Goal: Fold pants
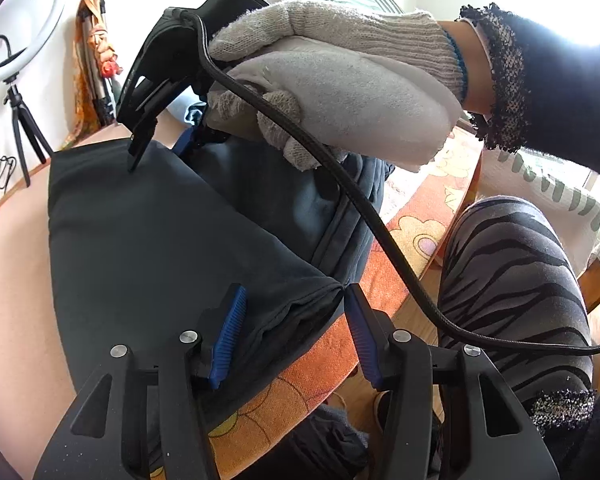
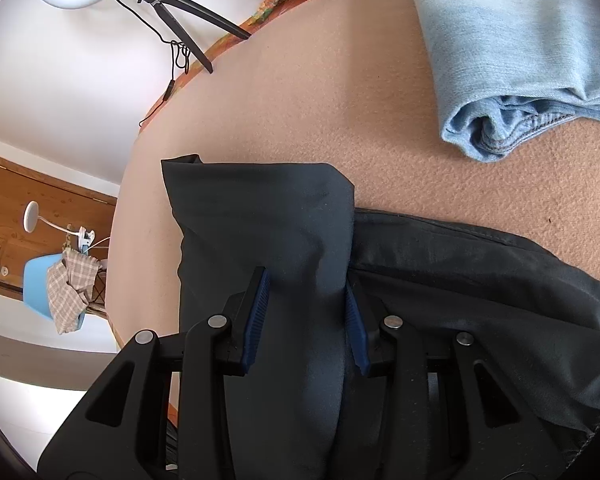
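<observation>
The dark pants (image 2: 260,220) lie on the surface (image 2: 300,100), one leg folded over, near the folded jeans (image 2: 500,60). Further folds likely remain. Left tool (image 1: 294,332) and right tool (image 2: 306,312) straddle cloth, jaws parted, gripping nothing.

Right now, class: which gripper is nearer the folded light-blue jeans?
Right. The right gripper sits over the dark pants, the jeans just beyond; the left gripper is at the table's near edge.

Matt dark cloth pants (image 2: 260,216), ribbed blue fingers (image 2: 256,316), fuzzy beige table cover (image 2: 300,100)
</observation>
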Demonstrator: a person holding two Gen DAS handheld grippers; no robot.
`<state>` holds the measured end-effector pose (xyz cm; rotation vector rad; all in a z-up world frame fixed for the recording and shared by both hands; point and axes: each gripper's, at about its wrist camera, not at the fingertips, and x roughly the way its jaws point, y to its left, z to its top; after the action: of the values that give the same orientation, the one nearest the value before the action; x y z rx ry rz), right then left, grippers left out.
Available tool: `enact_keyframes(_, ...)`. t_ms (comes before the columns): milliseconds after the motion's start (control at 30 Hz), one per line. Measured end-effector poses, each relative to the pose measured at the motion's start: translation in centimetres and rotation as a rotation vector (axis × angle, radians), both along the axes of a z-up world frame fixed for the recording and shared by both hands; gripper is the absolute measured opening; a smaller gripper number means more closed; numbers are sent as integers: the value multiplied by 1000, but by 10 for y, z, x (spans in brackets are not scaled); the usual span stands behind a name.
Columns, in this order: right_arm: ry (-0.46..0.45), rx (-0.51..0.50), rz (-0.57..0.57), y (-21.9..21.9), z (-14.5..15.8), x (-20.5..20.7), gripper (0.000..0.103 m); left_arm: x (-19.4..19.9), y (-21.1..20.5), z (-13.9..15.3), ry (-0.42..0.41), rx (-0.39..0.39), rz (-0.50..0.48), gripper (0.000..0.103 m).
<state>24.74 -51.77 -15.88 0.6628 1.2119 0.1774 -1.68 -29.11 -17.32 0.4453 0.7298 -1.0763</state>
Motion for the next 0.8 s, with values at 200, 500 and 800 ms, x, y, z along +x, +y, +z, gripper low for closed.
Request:
enact_keyframes(200,-2,-1,-23,-1,-1,4,39,2,5,0,24,-59,-25,25)
enact_keyframes(500,-7,23,-43,-4,-3,9,39,1,18,9,63,-119,-47,7)
enact_keyframes(800,4,18,-58,-1,-3,10,39,16,27,8,124,-148,3,7)
